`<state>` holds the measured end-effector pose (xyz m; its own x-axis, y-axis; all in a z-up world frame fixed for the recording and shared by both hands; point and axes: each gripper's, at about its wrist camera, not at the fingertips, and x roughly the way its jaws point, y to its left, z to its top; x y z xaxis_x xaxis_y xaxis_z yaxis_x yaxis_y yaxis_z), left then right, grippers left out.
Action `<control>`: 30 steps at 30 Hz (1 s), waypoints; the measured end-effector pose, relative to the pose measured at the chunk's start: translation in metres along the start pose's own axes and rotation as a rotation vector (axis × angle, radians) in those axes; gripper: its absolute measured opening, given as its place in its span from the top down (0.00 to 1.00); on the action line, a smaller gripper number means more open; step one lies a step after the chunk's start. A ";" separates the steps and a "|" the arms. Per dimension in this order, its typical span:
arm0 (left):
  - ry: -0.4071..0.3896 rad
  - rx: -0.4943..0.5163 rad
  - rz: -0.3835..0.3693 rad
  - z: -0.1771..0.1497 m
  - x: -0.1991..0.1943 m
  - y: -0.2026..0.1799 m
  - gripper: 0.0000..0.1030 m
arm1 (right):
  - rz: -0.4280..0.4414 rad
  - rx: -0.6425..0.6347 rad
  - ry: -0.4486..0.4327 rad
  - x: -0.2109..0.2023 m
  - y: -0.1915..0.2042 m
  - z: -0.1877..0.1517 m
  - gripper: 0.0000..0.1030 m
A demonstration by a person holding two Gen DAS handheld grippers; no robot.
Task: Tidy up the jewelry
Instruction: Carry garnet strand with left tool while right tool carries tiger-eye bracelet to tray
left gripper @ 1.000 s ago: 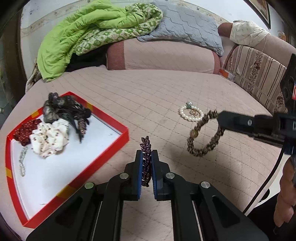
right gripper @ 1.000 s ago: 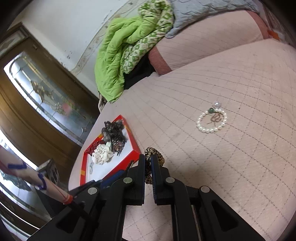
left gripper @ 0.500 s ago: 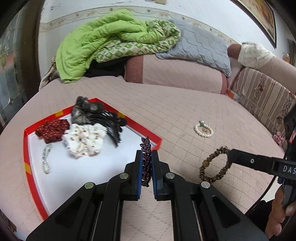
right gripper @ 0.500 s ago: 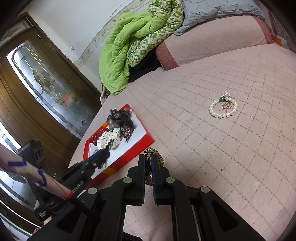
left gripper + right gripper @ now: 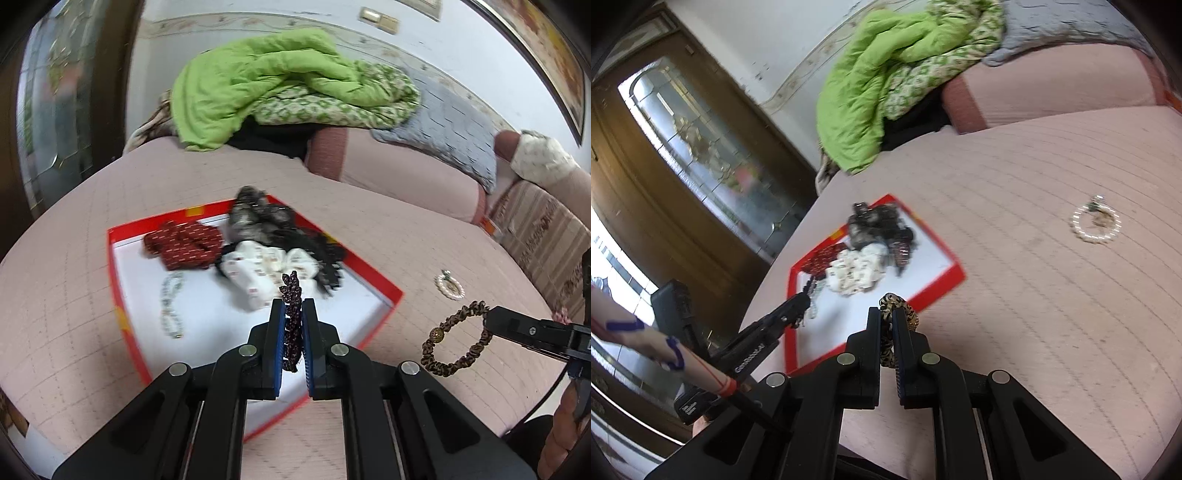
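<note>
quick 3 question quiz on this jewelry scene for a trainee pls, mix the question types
1. True or false: the left hand-held gripper is shut on a dark beaded band.
2. What does the right hand-held gripper hold? A) pearl bracelet B) leopard-print scrunchie C) white scrunchie
3. Fill in: the pearl bracelet lies on the ____, outside the red tray.

Key: 1 true; 2 B; 3 bedspread

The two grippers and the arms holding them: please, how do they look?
Both the left gripper and the right gripper are black, with silver screws and blue inner pads. White lettering marks their sides. The left arm wears a pale sleeve with blue marks and a red-striped cuff.
</note>
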<state>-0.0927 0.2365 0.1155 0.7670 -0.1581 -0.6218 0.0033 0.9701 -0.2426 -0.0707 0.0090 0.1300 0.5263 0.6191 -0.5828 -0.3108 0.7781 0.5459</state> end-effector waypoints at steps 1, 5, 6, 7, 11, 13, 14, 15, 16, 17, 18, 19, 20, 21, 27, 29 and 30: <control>0.001 -0.010 0.004 0.000 0.000 0.006 0.92 | 0.007 -0.005 0.005 0.004 0.004 0.001 0.93; 0.014 -0.033 0.022 0.000 0.004 0.021 0.92 | 0.030 -0.018 0.025 0.022 0.019 0.008 0.93; 0.020 -0.039 0.025 0.000 0.005 0.024 0.92 | 0.033 -0.021 0.028 0.026 0.022 0.010 0.93; 0.024 -0.044 0.028 0.000 0.006 0.026 0.92 | 0.037 -0.024 0.031 0.030 0.025 0.012 0.93; 0.049 -0.063 0.032 0.000 0.014 0.033 0.92 | 0.042 -0.030 0.045 0.047 0.033 0.017 0.93; 0.058 -0.068 0.040 0.001 0.019 0.036 0.92 | 0.048 -0.018 0.054 0.056 0.034 0.019 0.93; 0.064 -0.070 0.041 0.001 0.021 0.037 0.92 | 0.048 -0.015 0.056 0.059 0.035 0.020 0.93; 0.069 -0.071 0.045 0.002 0.024 0.038 0.92 | 0.047 -0.012 0.060 0.063 0.035 0.021 0.93; 0.075 -0.072 0.050 0.002 0.027 0.039 0.92 | 0.045 -0.010 0.063 0.067 0.035 0.021 0.93; 0.082 -0.075 0.053 0.002 0.029 0.040 0.92 | 0.043 -0.009 0.066 0.070 0.036 0.022 0.93; 0.086 -0.078 0.055 0.003 0.031 0.041 0.92 | 0.040 -0.008 0.067 0.074 0.036 0.023 0.93; 0.091 -0.082 0.058 0.003 0.033 0.042 0.92 | 0.037 -0.008 0.067 0.076 0.036 0.025 0.93; 0.095 -0.085 0.061 0.003 0.035 0.043 0.92 | 0.031 -0.007 0.067 0.080 0.036 0.026 0.93; 0.098 -0.086 0.063 0.003 0.036 0.043 0.92 | 0.028 -0.004 0.066 0.082 0.035 0.027 0.93; 0.112 -0.098 0.078 0.005 0.045 0.047 0.92 | -0.002 0.000 0.067 0.095 0.033 0.032 0.93; 0.117 -0.102 0.082 0.006 0.048 0.048 0.92 | -0.013 0.001 0.066 0.099 0.031 0.034 0.93; 0.119 -0.102 0.084 0.007 0.049 0.049 0.92 | -0.018 0.001 0.065 0.100 0.031 0.034 0.93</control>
<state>-0.0506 0.2772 0.0782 0.6802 -0.1039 -0.7256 -0.1275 0.9580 -0.2567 -0.0007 0.0911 0.1088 0.4792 0.6105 -0.6306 -0.3010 0.7892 0.5353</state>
